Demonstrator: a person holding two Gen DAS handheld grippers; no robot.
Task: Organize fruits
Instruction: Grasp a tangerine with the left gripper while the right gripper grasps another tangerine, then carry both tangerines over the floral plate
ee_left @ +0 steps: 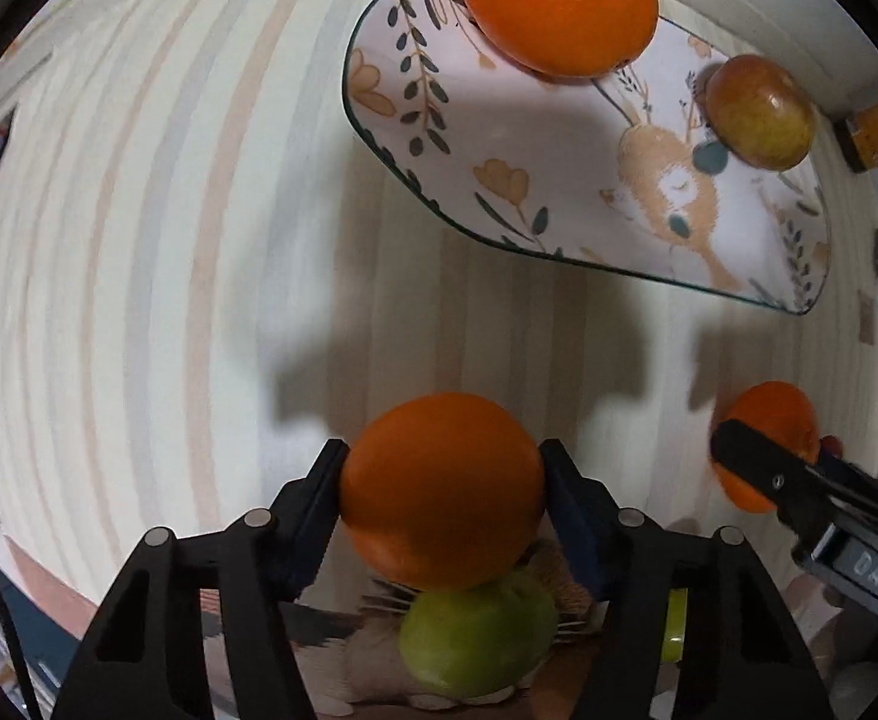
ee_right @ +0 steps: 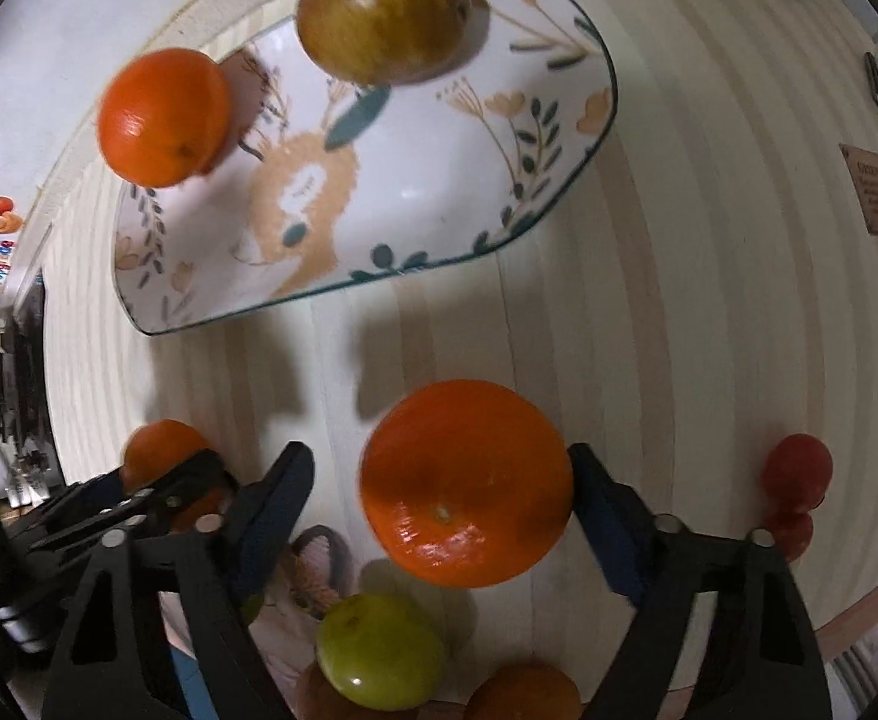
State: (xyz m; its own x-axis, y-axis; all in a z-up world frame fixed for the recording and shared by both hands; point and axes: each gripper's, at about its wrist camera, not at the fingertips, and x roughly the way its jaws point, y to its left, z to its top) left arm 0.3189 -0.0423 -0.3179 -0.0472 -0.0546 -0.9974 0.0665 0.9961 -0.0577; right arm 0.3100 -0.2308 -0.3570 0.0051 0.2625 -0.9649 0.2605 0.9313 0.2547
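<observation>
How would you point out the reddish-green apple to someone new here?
Find the oblong white floral-print plate on the striped table. Two fruits sit on it. The reddish-green apple is the duller, mottled one; its neighbour is a bright round orange.

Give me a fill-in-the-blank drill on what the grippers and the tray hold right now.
1. The left gripper is shut on an ____.
2. The tray holds an orange and one ____.
3. Between the right gripper's fingers sits an orange, with the left finger ____ from it.
4. The tray's print shows a ____.

Missing words: orange; apple; apart; rabbit
</observation>
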